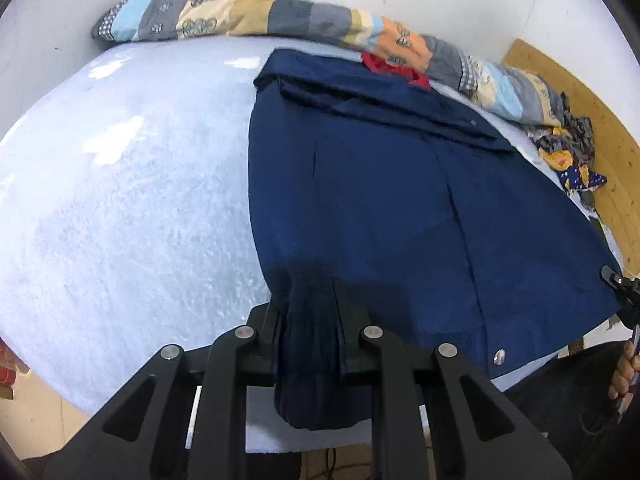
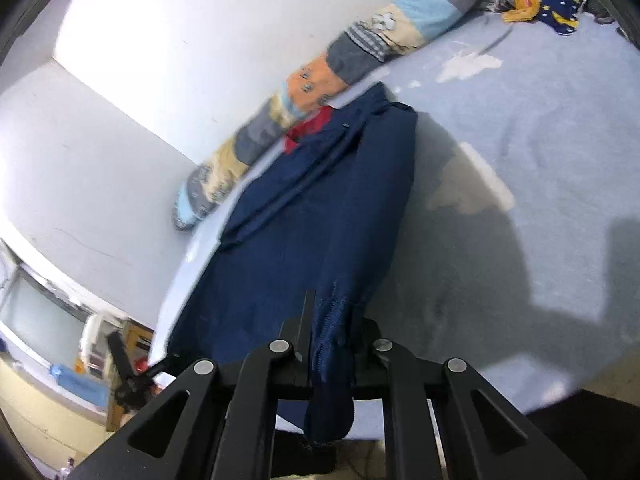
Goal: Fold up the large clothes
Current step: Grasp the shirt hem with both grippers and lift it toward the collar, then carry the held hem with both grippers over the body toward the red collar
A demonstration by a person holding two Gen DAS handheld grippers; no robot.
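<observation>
We see the pale bed (image 1: pixel 120 200) wide and bare left of the navy garment (image 1: pixel 380 200); its far end is blurred, perhaps a collar. Left gripper (image 1: pixel 310 316) and right gripper (image 2: pixel 332 328) fingers each clench its bunched near hem.

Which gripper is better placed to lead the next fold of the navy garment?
Neither clearly: left gripper and right gripper each pinch a near-edge corner of the navy garment, so both would likely carry it together.
</observation>
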